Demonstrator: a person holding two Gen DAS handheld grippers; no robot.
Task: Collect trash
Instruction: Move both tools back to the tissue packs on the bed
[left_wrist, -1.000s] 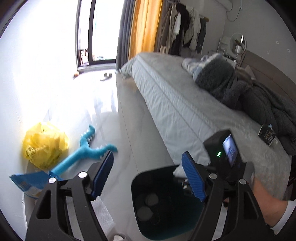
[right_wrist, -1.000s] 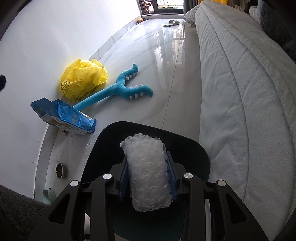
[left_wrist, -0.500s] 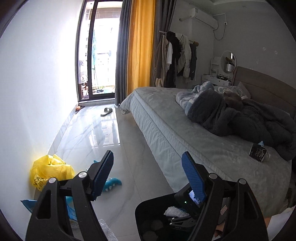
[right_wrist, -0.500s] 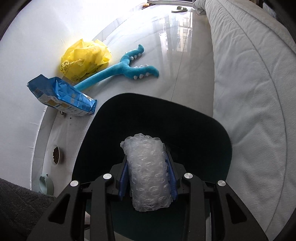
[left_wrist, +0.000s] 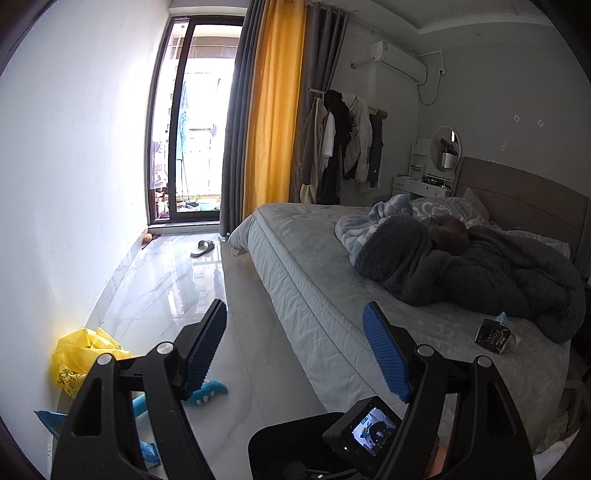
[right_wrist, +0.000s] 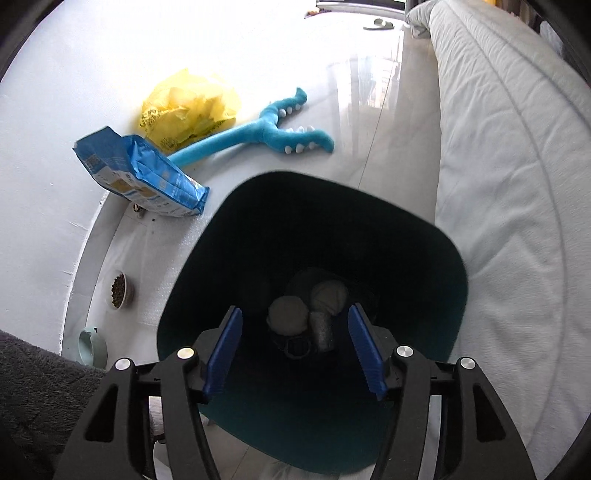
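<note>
A dark teal trash bin (right_wrist: 436, 258) stands on the floor beside the bed. My right gripper (right_wrist: 295, 350) is open and empty right above its mouth. The bubble wrap roll (right_wrist: 322, 326) lies at the bottom among crumpled wads (right_wrist: 288, 314). My left gripper (left_wrist: 295, 350) is open and empty, raised and pointing across the room; the bin's rim (left_wrist: 280, 435) shows low in its view. A yellow plastic bag (right_wrist: 188, 107) and a blue snack bag (right_wrist: 144, 173) lie by the wall. A small dark packet (left_wrist: 493, 336) lies on the bed.
A blue plush toy (right_wrist: 266, 133) lies on the tile floor beyond the bin. The bed (right_wrist: 517, 184) runs along the right. Two pet bowls (right_wrist: 120, 290) sit by the wall at left. A slipper (left_wrist: 203, 246) lies near the balcony door.
My right gripper has opened and the bubble wrap roll has dropped into the bin. My left gripper has tilted up from the bin toward the room.
</note>
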